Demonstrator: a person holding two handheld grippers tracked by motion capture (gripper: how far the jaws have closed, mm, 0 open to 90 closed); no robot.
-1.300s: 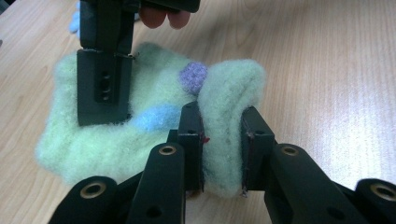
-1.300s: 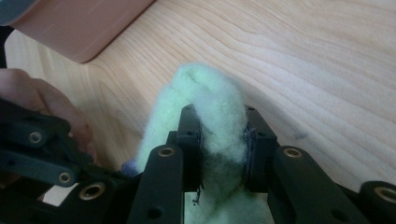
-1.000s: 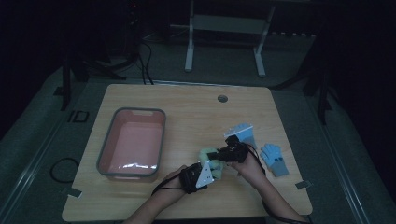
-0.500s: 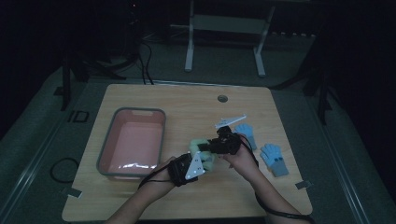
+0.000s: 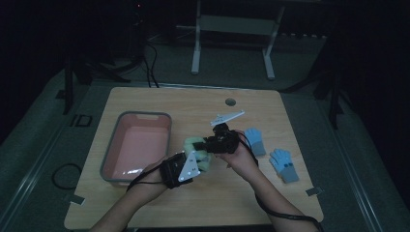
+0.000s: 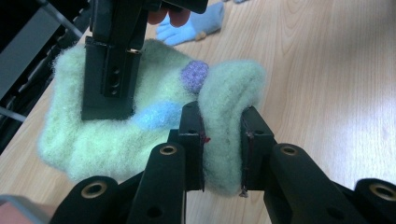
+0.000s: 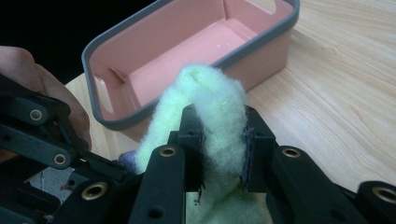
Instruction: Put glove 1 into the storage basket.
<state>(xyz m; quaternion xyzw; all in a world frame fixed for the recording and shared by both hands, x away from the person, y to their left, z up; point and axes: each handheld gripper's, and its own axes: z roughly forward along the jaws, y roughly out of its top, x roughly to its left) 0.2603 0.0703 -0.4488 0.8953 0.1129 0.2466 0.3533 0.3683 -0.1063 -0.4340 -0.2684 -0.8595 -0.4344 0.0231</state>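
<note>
Holding fuzzy green mitten [image 6: 154, 112] between both grippers above table [image 5: 193, 104]: left gripper [image 6: 223, 140] pinching one fold, right gripper [image 7: 223, 140] clamping another. Pink bin [image 7: 196, 51] sitting just beyond right gripper; keeping both pinches firm while carrying over rim.

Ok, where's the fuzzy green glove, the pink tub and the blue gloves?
Green glove [image 6: 116, 135]: left gripper view, fuzzy palm.
Pink tub [image 7: 196, 44]: right gripper view, inside floor.
Blue gloves [image 5: 284, 162]: high view, palm of the nearer one.

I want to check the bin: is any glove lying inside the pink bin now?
No, the pink bin shows a bare bottom, and both blue gloves lie on the table.
</note>
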